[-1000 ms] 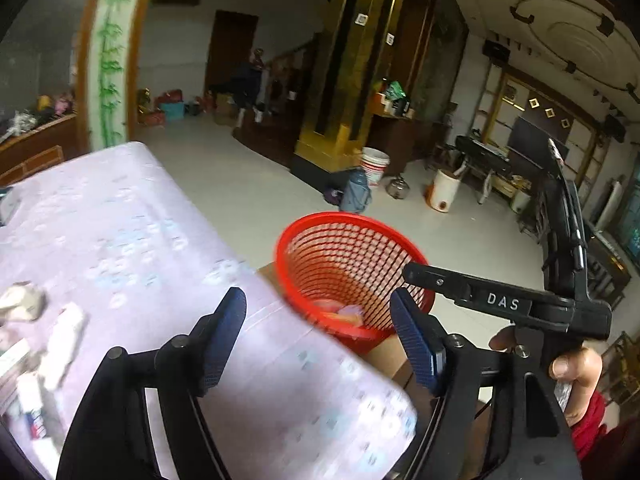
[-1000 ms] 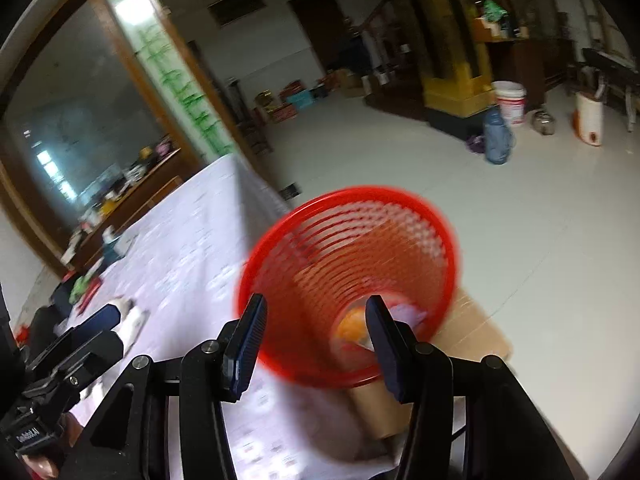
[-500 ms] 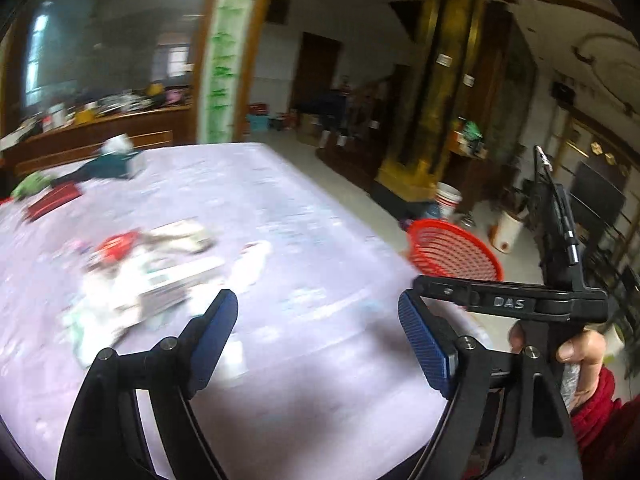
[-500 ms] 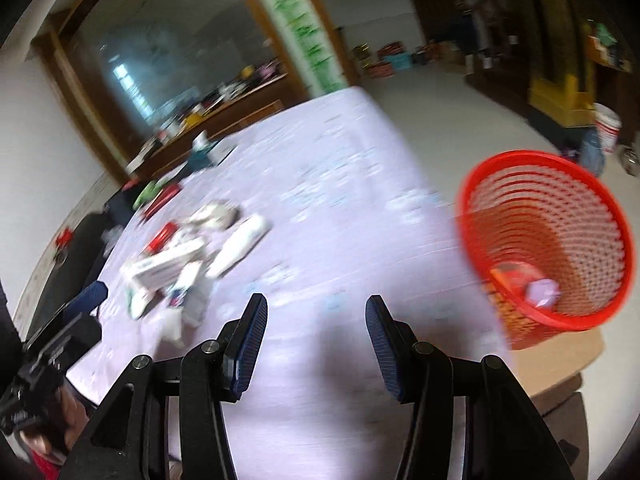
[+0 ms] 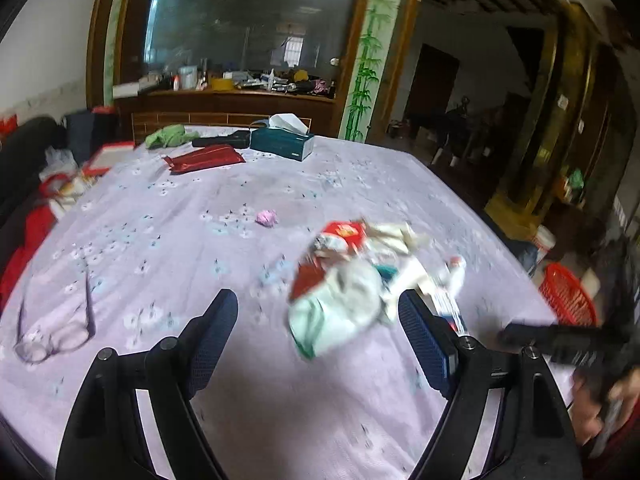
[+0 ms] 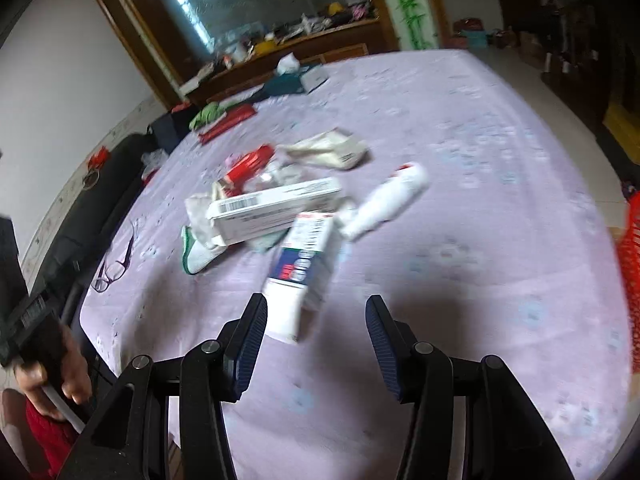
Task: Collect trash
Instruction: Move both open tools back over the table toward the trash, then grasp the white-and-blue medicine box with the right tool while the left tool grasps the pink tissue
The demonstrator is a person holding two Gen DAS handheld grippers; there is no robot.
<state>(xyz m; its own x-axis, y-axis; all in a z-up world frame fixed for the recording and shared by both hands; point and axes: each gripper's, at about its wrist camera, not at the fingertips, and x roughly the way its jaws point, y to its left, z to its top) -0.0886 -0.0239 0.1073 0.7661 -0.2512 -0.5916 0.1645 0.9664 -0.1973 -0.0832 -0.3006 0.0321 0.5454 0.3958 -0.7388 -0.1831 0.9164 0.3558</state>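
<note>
Several pieces of trash still lie in a loose heap on the lilac tablecloth point(image 6: 500, 152), so most of the collecting looks to be ahead of you. In the right wrist view the heap sits at centre frame: a long white carton point(image 6: 272, 210) with a barcode end, a white tube point(image 6: 386, 196) with a red cap to its right, and a blue-and-white toothpaste box point(image 6: 304, 264) reaching down toward your right gripper point(image 6: 316, 338). That gripper is spread wide and holds nothing; the near end of the box lies just ahead of its left finger, not between the two.

Your left gripper point(image 5: 316, 338) is also wide apart and empty. In its view the same heap is blurred, centre right, with a pale green-edged wrapper point(image 5: 332, 312) nearest and a red packet point(image 5: 346, 234) behind it. A small pink crumpled wad point(image 5: 267, 218) lies apart from the heap, above centre.

The red basket point(image 5: 568, 300) stands beyond the table edge at the right of the left view, and shows only as a red sliver at the far right edge of the right view. Its inside is not visible, so you cannot tell what has gone in.

Leave the glasses point(image 5: 56, 336) at lower left and the teal tissue box point(image 5: 282, 142) at upper centre; they do not look like trash.
</note>
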